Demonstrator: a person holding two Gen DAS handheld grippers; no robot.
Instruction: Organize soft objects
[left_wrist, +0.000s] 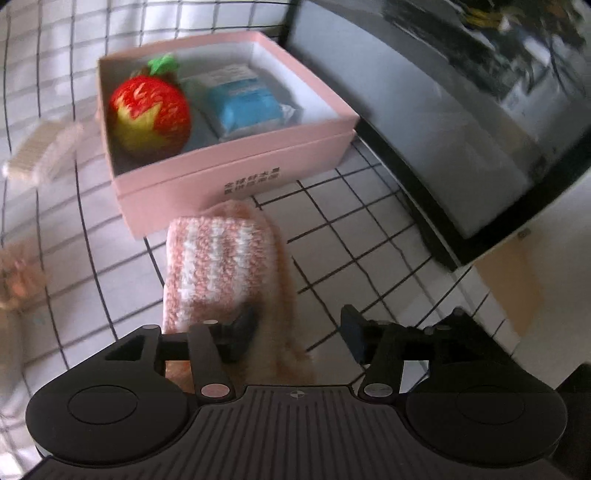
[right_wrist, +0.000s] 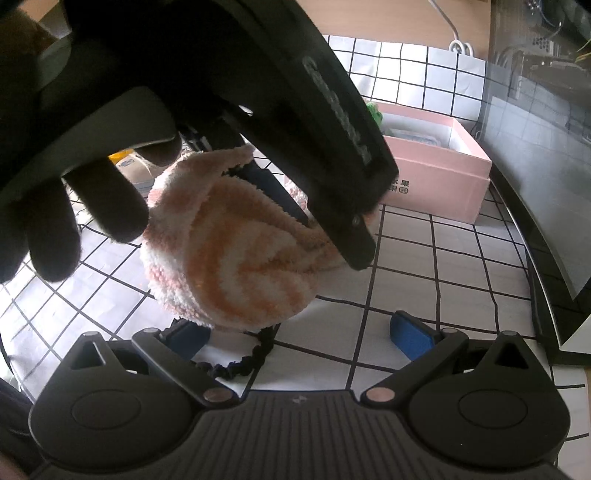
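Black linkages and 2 dark pads fill the bottom of the left wrist view, where the left gripper (left_wrist: 299, 328) stands spread apart. One pad touches or sits just against the striped sock (left_wrist: 218, 266); the other is clear of it, so nothing is pinched. The sock, fluffy with pink and white bands, lies in a loose bundle on the checked cloth (left_wrist: 369, 236) just in front of the pink box (left_wrist: 236, 173).

From the right wrist view, the right gripper (right_wrist: 299, 332) is also wide open, its blue pads either side of bare cloth, with the sock's near edge just beyond them. A black hair tie (right_wrist: 236, 362) lies under that edge. A gloved hand (right_wrist: 74, 206) carries the left tool over the sock.

Inside the box sit a plush strawberry (left_wrist: 151, 114) and a blue packet (left_wrist: 247, 103). A pale knitted item (left_wrist: 40, 151) and a blurred brownish thing (left_wrist: 18, 277) rest well off to the left.

Judging from this, the sock is not yet in the box. With both tools open, the folded bundle could slacken and unroll. A re-grip on a single layer would likely drag it apart, and a low approach could snag the hair tie or nudge the box.
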